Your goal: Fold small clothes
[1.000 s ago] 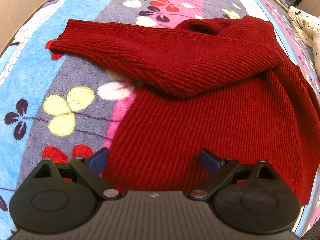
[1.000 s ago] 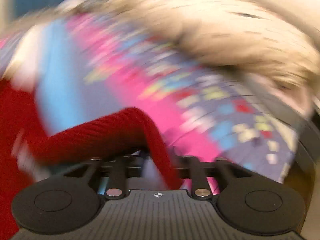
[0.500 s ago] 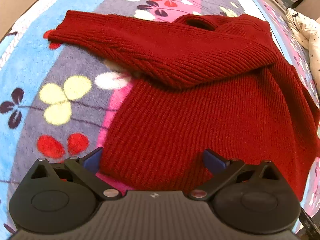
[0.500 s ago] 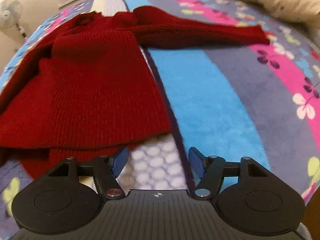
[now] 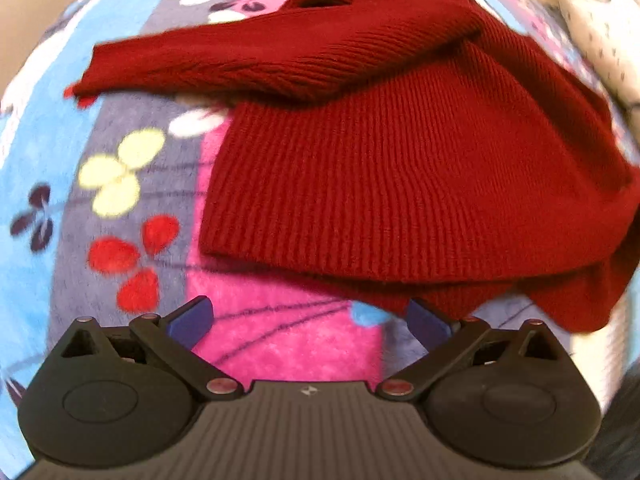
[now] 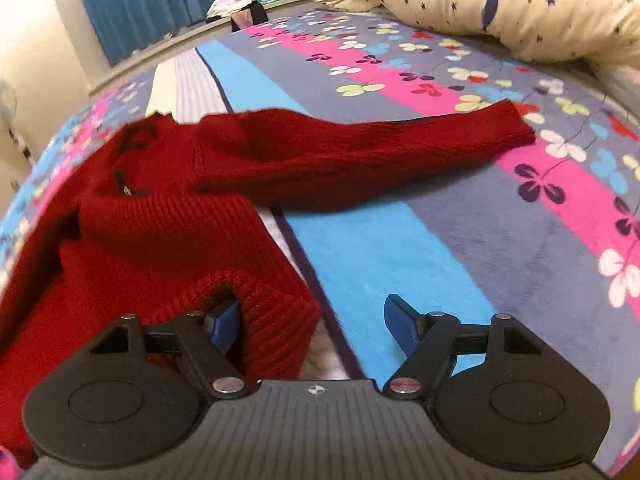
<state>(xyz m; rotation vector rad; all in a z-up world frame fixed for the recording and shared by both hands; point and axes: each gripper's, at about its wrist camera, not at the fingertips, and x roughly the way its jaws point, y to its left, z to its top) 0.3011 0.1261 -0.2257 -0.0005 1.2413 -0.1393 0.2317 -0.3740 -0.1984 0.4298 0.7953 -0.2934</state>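
A red knit sweater (image 5: pixel 400 184) lies flat on the flowered blanket (image 5: pixel 120 184), one sleeve (image 5: pixel 224 68) folded across its chest toward the left. My left gripper (image 5: pixel 308 320) hovers wide open over the pink stripe just short of the hem, with nothing between its fingers. In the right wrist view the sweater (image 6: pixel 160 232) fills the left side and its other sleeve (image 6: pixel 380 156) stretches out to the right. My right gripper (image 6: pixel 312 320) is open at the hem corner (image 6: pixel 276 320). Its left finger (image 6: pixel 224 324) sits in a raised fold of the hem; the right finger stands clear over the blue stripe.
A cream star-print duvet (image 6: pixel 520 4) is bunched along the far right of the bed. Blue curtains (image 6: pixel 152 0) hang behind, with a small heap of items (image 6: pixel 236 4) at the bed's far edge. A fan (image 6: pixel 6 104) shows at the left.
The left gripper drew back from over the sweater to just off its hem. The right gripper let the sleeve go, opened, and came down to the hem corner.
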